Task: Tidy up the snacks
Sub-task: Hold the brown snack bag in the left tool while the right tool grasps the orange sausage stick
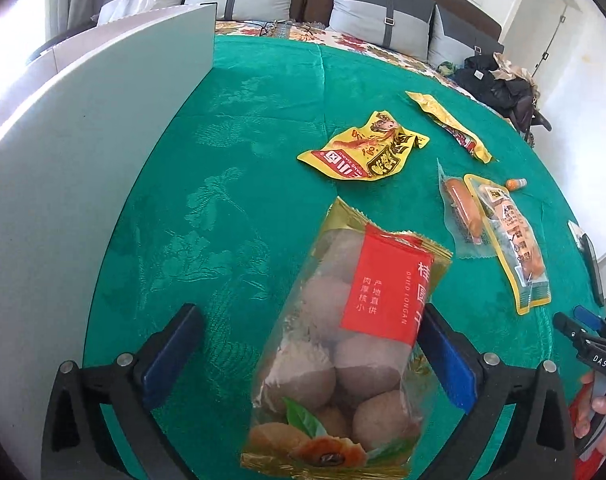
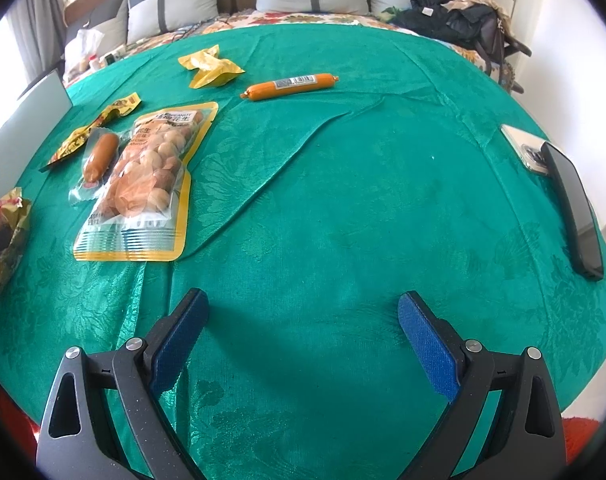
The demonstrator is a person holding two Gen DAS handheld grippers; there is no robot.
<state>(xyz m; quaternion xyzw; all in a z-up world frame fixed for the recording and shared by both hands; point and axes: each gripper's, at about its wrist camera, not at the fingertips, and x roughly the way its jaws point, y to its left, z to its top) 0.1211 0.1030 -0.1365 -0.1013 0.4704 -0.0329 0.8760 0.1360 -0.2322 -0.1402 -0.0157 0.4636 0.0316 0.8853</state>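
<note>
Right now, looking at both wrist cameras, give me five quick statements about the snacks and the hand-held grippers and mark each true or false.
1. The dried longan bag lies between the fingers of the left hand-held gripper. True.
2. The left hand-held gripper is clamped shut on that bag. False: its jaws stand wide open, with a clear gap on the left side.
3. The right hand-held gripper holds the peanut pouch. False: it is open over bare green cloth, and the pouch lies further off to its left.
4. A small packed sausage lies right beside the peanut pouch. True.
5. The long orange sausage stick stands upright. False: it lies flat on the cloth.
</note>
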